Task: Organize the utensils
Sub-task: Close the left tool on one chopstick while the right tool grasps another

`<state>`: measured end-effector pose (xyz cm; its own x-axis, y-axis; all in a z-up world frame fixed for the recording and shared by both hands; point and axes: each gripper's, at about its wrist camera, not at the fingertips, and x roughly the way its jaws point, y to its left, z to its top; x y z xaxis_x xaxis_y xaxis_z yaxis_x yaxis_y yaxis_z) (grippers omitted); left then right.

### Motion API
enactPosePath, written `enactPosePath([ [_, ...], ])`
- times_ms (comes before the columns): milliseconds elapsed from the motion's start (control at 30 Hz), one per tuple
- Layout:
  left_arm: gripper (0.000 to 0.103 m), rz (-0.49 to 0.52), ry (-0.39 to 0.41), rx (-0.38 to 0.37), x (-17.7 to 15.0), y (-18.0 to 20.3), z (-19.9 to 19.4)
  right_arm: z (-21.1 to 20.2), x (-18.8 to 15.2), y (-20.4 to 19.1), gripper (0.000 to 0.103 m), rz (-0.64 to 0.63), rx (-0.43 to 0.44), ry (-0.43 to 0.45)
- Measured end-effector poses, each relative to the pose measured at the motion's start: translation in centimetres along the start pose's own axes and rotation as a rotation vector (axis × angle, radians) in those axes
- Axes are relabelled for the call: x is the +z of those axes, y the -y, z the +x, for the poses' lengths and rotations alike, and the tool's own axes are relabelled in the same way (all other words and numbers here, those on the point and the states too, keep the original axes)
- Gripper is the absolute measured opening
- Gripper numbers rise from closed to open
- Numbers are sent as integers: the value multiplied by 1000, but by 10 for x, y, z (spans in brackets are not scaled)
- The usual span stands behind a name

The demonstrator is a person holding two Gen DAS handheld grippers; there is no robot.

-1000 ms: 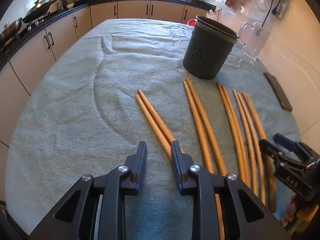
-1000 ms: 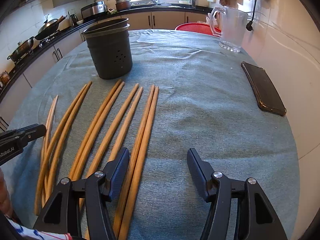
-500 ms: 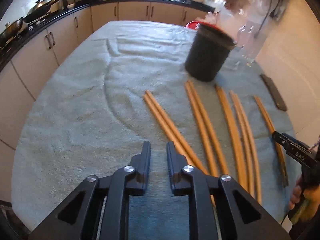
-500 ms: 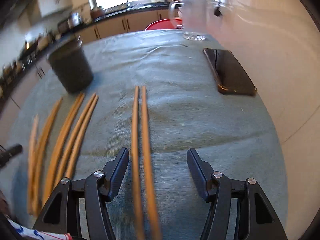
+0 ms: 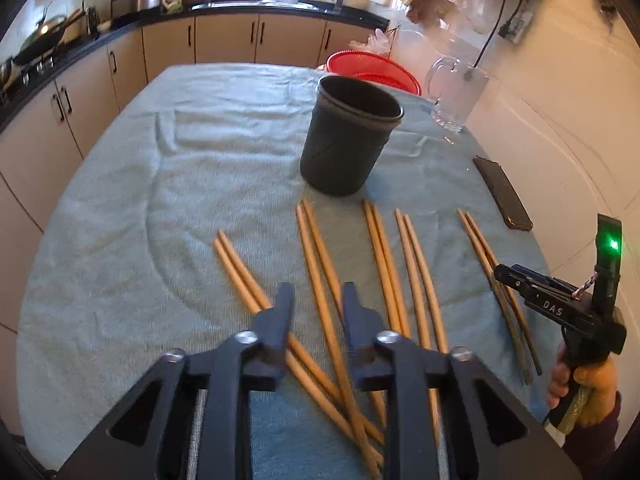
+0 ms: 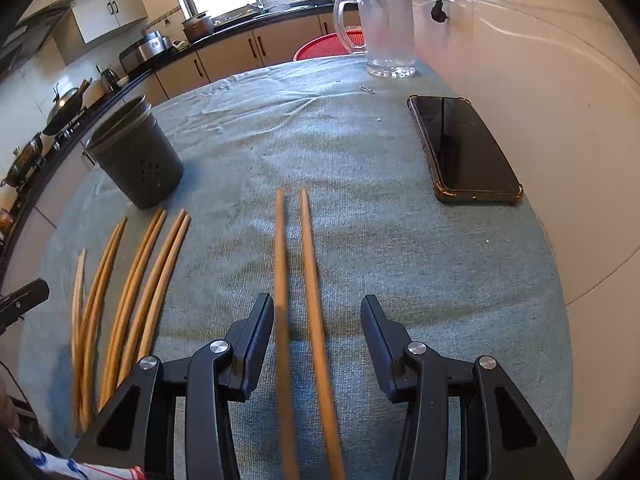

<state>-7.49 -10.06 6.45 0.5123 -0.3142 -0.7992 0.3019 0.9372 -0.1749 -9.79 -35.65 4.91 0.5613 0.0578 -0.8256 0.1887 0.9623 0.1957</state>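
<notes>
fingers: your left gripper (image 5: 316, 300) and right gripper (image 6: 318, 312) have matte black ones, silver screws
markings: white "DAS", green light
sleeve: dark purple cuff (image 5: 600, 436)

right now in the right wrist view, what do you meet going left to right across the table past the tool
dark utensil holder → curved chopstick pairs lying side by side → straight chopstick pair running between the right tool's fingers → glass pitcher at the far edge → black phone
</notes>
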Motion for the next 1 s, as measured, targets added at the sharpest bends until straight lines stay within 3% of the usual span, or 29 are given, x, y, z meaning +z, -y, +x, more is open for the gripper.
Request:
enactPosePath([
  [100, 36, 0, -13, 23, 3, -1, 10, 2, 0, 0, 49, -22, -17, -11],
  [233, 35, -11, -64, -1, 11, -5, 29, 3, -2, -5, 49, -48, -33, -12],
  [400, 19, -4, -123, 0, 20, -4, 50, 2, -2, -3, 41, -40, -12, -26],
  [500, 18, -4, -143, 23, 20, -5, 56, 2, -2, 1, 41, -31, -13, -34],
  [600, 18, -10, -165, -1, 18, -5, 61, 4, -3, 3, 41, -28, -19, -37],
  [733, 18, 19, -185, 41, 15, 0, 66, 3, -4, 0, 41, -33, -30, -30],
  [800, 11, 24, -205, 41, 14, 2, 70, 3, -5, 0, 41, -33, -30, -28],
  [1000, 11, 15, -234, 60, 17, 0, 73, 3, -5, -1, 41, -43, -35, -37],
])
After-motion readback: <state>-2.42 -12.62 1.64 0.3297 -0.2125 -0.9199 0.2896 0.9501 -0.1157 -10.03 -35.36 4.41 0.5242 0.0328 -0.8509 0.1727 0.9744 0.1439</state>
